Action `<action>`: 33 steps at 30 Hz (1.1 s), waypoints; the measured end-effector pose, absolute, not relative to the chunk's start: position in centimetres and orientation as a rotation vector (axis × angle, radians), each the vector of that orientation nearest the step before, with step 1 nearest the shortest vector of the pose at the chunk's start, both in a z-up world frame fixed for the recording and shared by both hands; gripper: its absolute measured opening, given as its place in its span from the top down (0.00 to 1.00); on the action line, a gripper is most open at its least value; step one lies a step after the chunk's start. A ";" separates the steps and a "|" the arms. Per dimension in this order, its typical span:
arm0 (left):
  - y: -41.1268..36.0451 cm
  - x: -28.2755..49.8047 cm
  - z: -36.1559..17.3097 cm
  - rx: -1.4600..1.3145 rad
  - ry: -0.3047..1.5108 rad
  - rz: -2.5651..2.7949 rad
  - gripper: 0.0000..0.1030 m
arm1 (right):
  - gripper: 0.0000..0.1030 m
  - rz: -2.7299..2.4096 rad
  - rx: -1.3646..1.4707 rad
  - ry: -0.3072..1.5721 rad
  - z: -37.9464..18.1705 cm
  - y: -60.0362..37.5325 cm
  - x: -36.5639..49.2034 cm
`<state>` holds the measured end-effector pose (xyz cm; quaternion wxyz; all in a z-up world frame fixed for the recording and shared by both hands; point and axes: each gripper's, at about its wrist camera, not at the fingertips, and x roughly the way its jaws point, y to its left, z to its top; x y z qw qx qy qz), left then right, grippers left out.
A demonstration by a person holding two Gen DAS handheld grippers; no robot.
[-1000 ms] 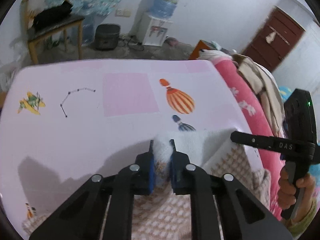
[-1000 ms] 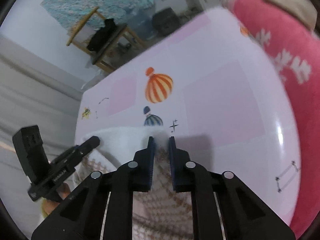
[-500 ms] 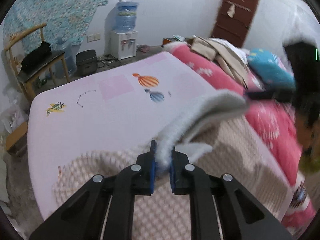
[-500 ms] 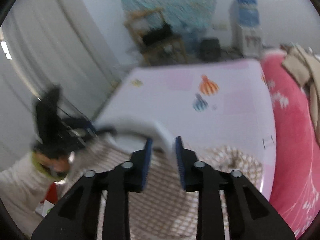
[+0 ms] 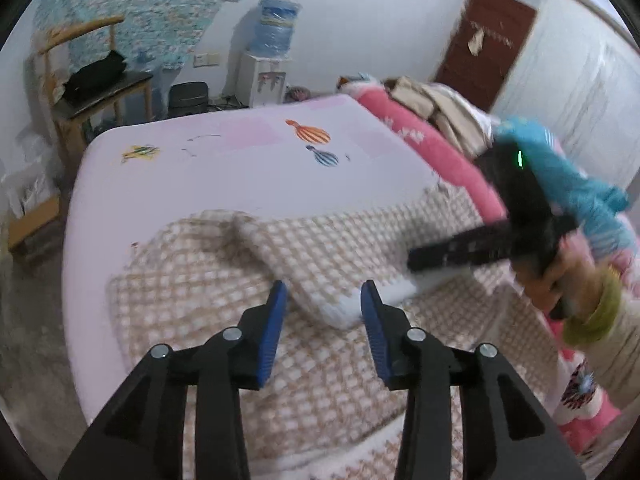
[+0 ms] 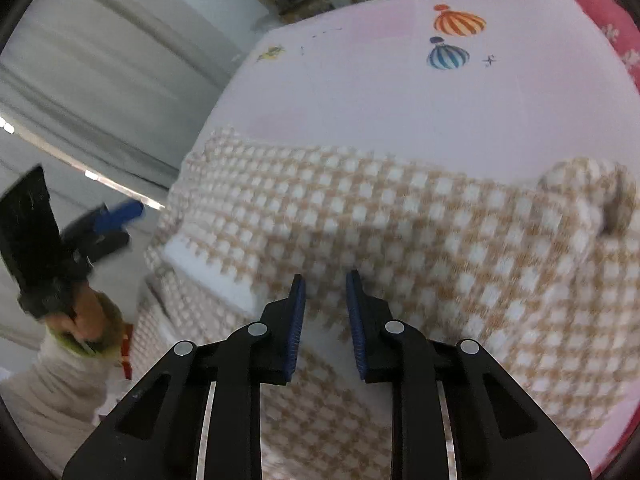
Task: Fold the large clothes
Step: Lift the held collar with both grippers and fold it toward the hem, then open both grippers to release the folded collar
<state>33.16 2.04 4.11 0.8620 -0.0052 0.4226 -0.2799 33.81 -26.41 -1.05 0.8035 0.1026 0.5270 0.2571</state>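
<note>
- Beige-and-white checked fleece blanket [image 5: 320, 252] lies on the near half of the pink bed sheet [image 5: 240, 168], with one layer folded over on top so that a white-edged corner points toward the near side
- Left gripper [image 5: 323, 300] hangs over that folded corner with its jaws wide apart and nothing between the blue pads [image 5: 272, 320]; the corner sits just beyond the gap
- Right gripper [image 6: 325, 300] has its jaws parted to a narrower gap, also empty, above the checked cloth near the white-edged fold
- Only the left wrist view takes in the far of the room: a water dispenger [image 5: 266, 68] against the far wall, a wooden chair [image 5: 92, 76] with a black bag on its seat at far left, a dark bin beside it, and a brown door [image 5: 486, 40] at far right
- That view also shows the right gripper from outside, blurred, in a hand with a yellow-green cuff, in front of a red quilt [image 5: 448, 160] piled with beige clothes and a teal pillow [image 5: 568, 184]
- Right wrist view alone shows grey curtains [image 6: 100, 80] at left, the left gripper from outside, blurred, and a bunched lump of blanket at far right
- Both views show the orange balloon print [image 6: 460, 22] and the blue one on the bare far sheet
</note>
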 end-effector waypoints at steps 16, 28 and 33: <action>-4.6 42.4 -2.0 0.221 0.999 -0.463 0.62 | 0.76 0.241 -0.007 1.014 0.4 -28.5 37.2; -4.6 39.1 0.2 0.177 0.958 -0.637 0.62 | 0.52 0.443 -0.151 0.942 2.2 -22.8 34.1; -3.6 36.3 -2.0 0.212 0.998 -0.626 0.62 | 0.51 0.430 -0.229 0.971 -0.5 -23.0 31.7</action>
